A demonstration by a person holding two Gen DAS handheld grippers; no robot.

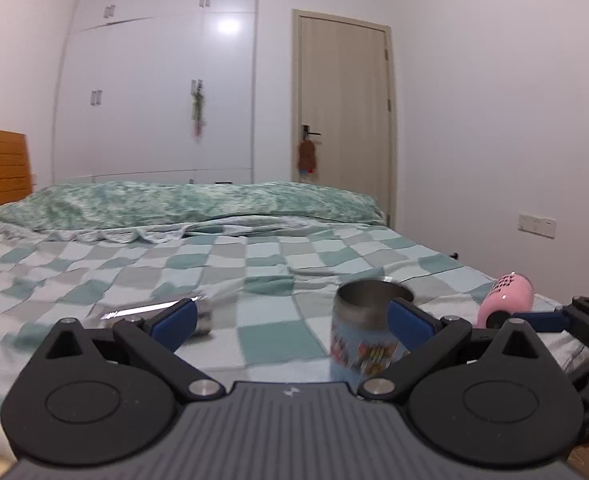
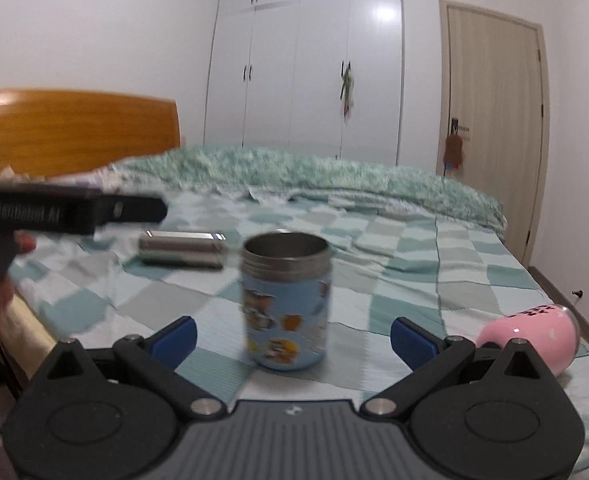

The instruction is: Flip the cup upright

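Between jaws of left gripper (image 1: 292,322), left wrist view: bare checked teal bedsheet (image 1: 222,264). Jaws wide open, hold nothing. Light-blue steel cup with cartoon stickers (image 1: 360,344) stands mouth up beside right jaw, partly behind it. Silver steel cylinder (image 1: 158,310) lies behind left jaw.

Right wrist view: right gripper (image 2: 292,338) wide open, empty; cup between jaws, ahead of tips, apart from both. Pink cup (image 2: 530,336) lies beyond right jaw.

Judgement: flip looks done; next move only retreat without knocking cup.

You see a cup (image 2: 285,304) with brushed metal rim and glossy printed wrap, a shiny steel flask (image 2: 182,249), a glossy pink bottle (image 2: 530,336), soft checked cloth on the bed (image 2: 434,280), varnished wood headboard (image 2: 74,128), matt black plastic gripper (image 2: 293,338).
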